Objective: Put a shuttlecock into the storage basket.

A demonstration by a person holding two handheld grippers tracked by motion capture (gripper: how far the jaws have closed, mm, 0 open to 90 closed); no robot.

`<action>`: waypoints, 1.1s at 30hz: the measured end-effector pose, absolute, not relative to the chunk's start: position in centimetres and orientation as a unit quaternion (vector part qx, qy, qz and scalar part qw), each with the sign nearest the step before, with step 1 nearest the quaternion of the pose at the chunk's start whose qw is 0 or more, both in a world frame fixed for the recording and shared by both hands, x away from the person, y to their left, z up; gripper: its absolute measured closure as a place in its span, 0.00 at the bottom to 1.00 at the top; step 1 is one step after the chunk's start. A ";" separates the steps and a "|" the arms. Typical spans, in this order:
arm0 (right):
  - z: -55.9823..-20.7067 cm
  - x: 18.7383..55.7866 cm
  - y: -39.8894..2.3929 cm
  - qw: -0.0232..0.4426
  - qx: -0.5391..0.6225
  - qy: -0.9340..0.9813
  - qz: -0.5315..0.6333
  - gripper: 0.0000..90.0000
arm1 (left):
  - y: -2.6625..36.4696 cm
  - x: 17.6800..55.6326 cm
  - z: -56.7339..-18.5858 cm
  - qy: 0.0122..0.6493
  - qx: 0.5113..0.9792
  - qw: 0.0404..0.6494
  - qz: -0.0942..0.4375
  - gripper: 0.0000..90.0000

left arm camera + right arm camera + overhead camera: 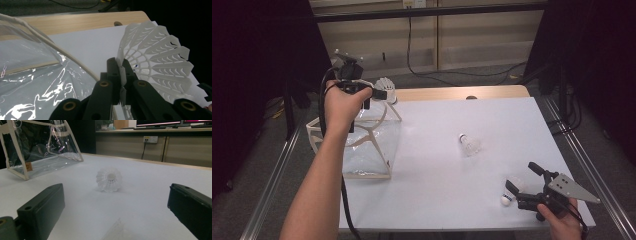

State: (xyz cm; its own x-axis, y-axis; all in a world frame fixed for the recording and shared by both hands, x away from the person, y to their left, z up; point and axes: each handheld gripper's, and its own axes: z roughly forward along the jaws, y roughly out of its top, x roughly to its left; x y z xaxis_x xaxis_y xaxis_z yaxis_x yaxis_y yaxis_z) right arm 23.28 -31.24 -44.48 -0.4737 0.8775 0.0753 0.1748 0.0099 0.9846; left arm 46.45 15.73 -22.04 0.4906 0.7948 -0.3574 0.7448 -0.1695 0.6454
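Shuttlecocks number three: one held [385, 90], one mid-table [469, 144], one near the right edge [512, 191]. The held shuttlecock lies roughly level, its skirt flaring right, above the far rim of the single clear bag [367, 150]. The left gripper [379, 94] is clamped on its skirt edge. The right gripper [532, 185] stands apart, the near shuttlecock between its jaws.
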 end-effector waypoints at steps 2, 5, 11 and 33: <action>-44.5 23.3 -31.2 0.307 0.411 0.640 0.572 0.01 | 15.8 46.5 -22.0 0.504 0.763 0.403 0.031 0.99; -44.5 23.3 -31.2 0.308 0.411 0.640 0.571 0.01 | 15.9 46.5 -21.8 0.510 0.759 0.403 0.034 0.99; -44.5 23.3 -31.2 0.307 0.411 0.640 0.572 0.01 | 16.0 46.5 -21.6 0.510 0.759 0.402 0.037 0.99; -44.5 23.3 -31.2 0.308 0.411 0.640 0.572 0.01 | 16.7 46.6 -20.6 0.513 0.758 0.400 0.041 0.99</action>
State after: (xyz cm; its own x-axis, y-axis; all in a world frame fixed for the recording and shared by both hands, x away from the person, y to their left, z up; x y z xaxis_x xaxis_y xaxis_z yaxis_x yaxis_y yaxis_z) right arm 23.29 -31.22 -44.48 -0.4722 0.8782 0.0760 0.1739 0.0083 0.9847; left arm 46.56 16.71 -20.64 0.4703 0.8111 -0.3477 0.7451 -0.1538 0.6490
